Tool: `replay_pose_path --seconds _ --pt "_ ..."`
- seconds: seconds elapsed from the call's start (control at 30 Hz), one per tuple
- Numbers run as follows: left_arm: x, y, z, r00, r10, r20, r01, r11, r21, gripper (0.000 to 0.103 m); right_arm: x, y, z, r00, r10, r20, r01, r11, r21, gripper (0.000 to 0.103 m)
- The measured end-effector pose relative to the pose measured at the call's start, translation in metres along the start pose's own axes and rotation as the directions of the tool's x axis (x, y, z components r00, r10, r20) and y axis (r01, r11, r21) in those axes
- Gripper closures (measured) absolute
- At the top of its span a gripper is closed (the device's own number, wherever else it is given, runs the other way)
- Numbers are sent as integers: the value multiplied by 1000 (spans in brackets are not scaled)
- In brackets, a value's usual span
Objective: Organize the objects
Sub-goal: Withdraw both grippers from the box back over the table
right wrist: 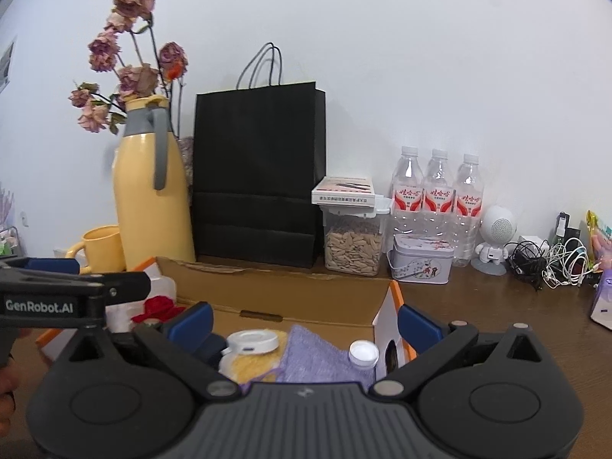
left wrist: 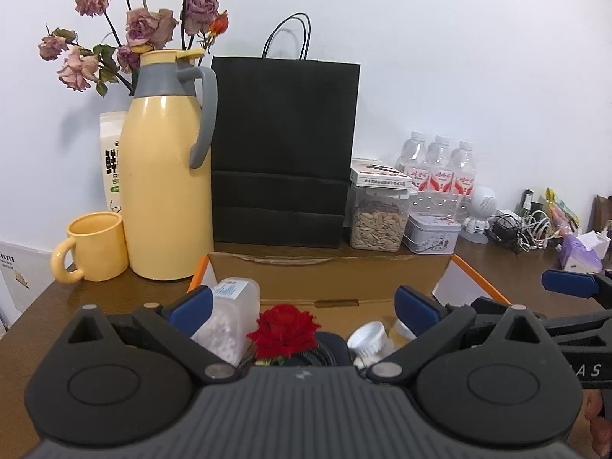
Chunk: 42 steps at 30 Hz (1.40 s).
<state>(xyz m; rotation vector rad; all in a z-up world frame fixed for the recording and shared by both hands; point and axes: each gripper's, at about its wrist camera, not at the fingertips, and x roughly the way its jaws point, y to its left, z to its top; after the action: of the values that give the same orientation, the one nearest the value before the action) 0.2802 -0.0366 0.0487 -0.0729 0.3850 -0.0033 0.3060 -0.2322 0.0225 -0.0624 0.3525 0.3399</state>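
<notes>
While hovering over cardboard box (left wrist: 332,267): left gripper (left wrist: 302,306) gaping wide, gripping nothing, showing red rose (left wrist: 285,329) and clear jar (left wrist: 229,317) inside; right gripper (right wrist: 304,321) likewise spread fully, empty, revealing purple cloth (right wrist: 317,355), white-capped bottle (right wrist: 363,354), round lid (right wrist: 254,341) only there.

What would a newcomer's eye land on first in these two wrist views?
Probably the tall matte black paper bag standing against the white wall, with the glossy pale yellow thermos jug with grey handle just left of it and dried pink roses rising behind the jug. Nearer the cameras, a bright red rose lies in the open cardboard box.
</notes>
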Motion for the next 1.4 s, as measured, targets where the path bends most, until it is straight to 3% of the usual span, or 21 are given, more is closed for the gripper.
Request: replay_pose_path --seconds 0.33,0.87,1.4 --pt "-62 9 -20 998 1 -58 1 1000 30 0 -58 19 -17 1000 20 -19 -20 1000 17 0" --pt "-150 15 -55 996 26 -85 -20 998 65 0 -137 42 -49 998 16 -60 -15 1000 27 0" --pt "-174 23 -75 993 38 -112 -32 998 61 0 -153 45 -66 994 -4 -112 8 999 37 0"
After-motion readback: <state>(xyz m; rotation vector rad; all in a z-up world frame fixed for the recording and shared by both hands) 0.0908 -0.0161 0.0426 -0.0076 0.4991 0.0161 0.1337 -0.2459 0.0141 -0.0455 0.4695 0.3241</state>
